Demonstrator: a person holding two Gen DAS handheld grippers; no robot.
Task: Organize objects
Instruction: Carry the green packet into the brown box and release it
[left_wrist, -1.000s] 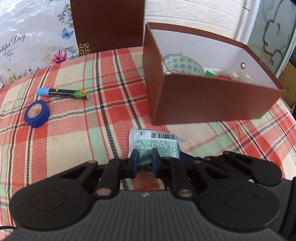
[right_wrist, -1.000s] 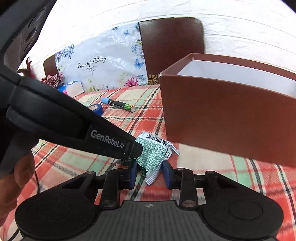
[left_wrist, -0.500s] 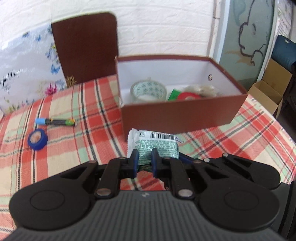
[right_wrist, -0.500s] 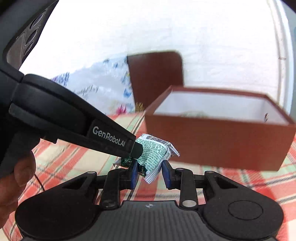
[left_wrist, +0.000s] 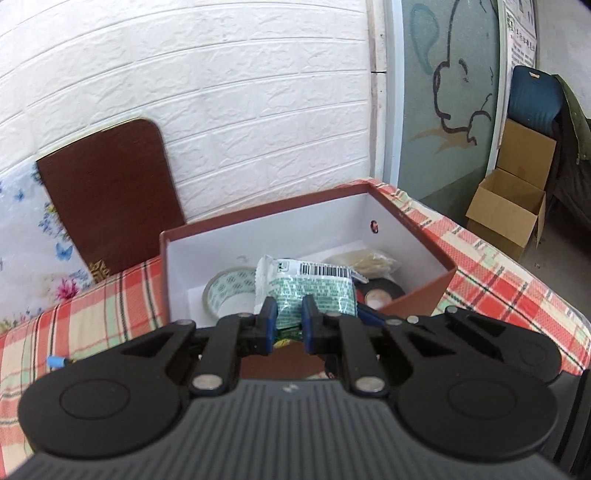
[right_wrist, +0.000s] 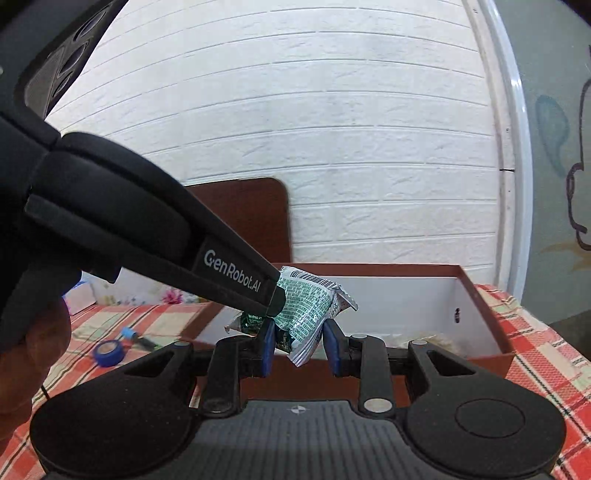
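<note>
1. Green-and-white snack packet (left_wrist: 306, 286) (right_wrist: 308, 314): centre of both frames, held in the air above the near wall of the box, barcode end uppermost.
2. Left gripper (left_wrist: 288, 319) (right_wrist: 275, 306): blue pads clenched on the packet's lower edge; in the right wrist view its black arm, lettered "GenRobot.AI", crosses from upper left down to the packet.
3. Right gripper (right_wrist: 298, 345): lower centre; its blue pads (right_wrist: 267, 345) stand either side of the packet's bottom corner. The left pad touches the wrapper; whether the right one does, I cannot tell.
4. Brown box (left_wrist: 417, 306) (right_wrist: 484, 291): white inside, centre right of both frames, standing on the plaid tablecloth (left_wrist: 110, 314) (right_wrist: 546, 354).
5. Box contents, left wrist view: patterned tape roll (left_wrist: 229, 291) at centre left, black tape roll (left_wrist: 382, 293) at right, pale bag (left_wrist: 369, 262) behind it.
6. Blue tape roll (right_wrist: 107, 352): on the cloth, lower left of the right wrist view.
7. Blue-capped marker (right_wrist: 138, 339): just beside that roll.
8. Brown board (left_wrist: 107, 199): leaning on the white brick wall, upper left.
</note>
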